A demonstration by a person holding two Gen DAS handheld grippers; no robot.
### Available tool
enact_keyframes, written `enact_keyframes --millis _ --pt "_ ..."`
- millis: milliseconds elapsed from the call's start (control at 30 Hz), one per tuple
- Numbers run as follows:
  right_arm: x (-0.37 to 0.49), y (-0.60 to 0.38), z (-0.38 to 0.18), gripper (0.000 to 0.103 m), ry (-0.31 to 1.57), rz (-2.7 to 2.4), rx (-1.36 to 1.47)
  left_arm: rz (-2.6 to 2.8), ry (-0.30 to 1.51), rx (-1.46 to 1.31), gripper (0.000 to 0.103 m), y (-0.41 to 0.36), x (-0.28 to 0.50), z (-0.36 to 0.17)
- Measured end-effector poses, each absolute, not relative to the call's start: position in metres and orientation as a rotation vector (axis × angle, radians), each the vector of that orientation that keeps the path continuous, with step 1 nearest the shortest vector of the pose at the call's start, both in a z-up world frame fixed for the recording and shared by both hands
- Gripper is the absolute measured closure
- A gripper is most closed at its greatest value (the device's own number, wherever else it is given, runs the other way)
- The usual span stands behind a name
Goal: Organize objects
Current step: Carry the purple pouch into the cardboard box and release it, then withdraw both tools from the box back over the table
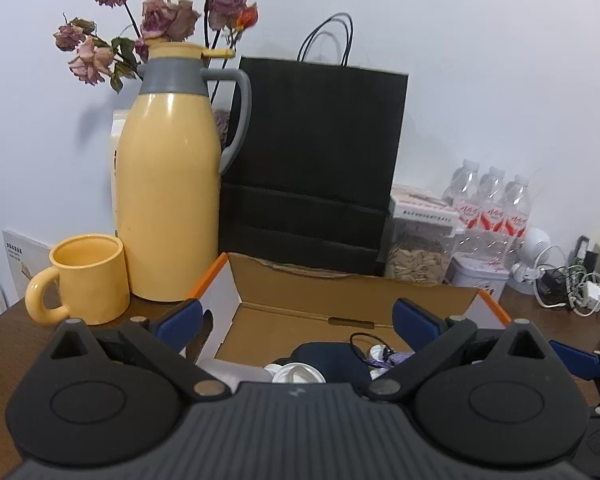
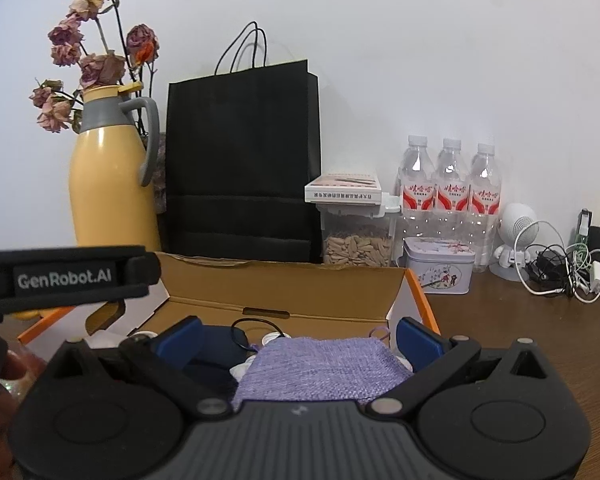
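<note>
1. both tongs stand wide apart and grip nothing: the left gripper [image 1: 296, 316] and the right gripper [image 2: 298, 334] hover over the open cardboard box [image 1: 320, 300].
2. the task's things lie in that box: a lilac knitted cloth [image 2: 320, 368], a dark pouch [image 1: 332, 360] and white caps [image 1: 298, 374].
3. judgement: come down straight on one item, clear of the box walls, and close only once the pads flank it.
4. the box floor is mostly hidden behind the gripper bodies; the small items underneath are hard to name.
</note>
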State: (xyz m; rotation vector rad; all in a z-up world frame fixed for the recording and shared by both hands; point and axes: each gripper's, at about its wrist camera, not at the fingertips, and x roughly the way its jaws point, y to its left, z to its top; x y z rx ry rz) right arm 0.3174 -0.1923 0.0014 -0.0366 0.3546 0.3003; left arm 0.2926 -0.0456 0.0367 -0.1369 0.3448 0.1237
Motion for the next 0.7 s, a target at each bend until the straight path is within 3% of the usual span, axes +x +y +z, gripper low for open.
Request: enact_keyframes --millis 433,700 --pt "0.251 -0.215 0.008 0.0 0.322 0.321 -0.094 0.081 0.301 -0.058 0.0 -0.034 0.22 0.032" --pt "0.226 -0.217 -0.01 0.0 0.364 0.35 -0.125 0.065 0.402 -0.041 0.0 -0.012 0.199 0.011"
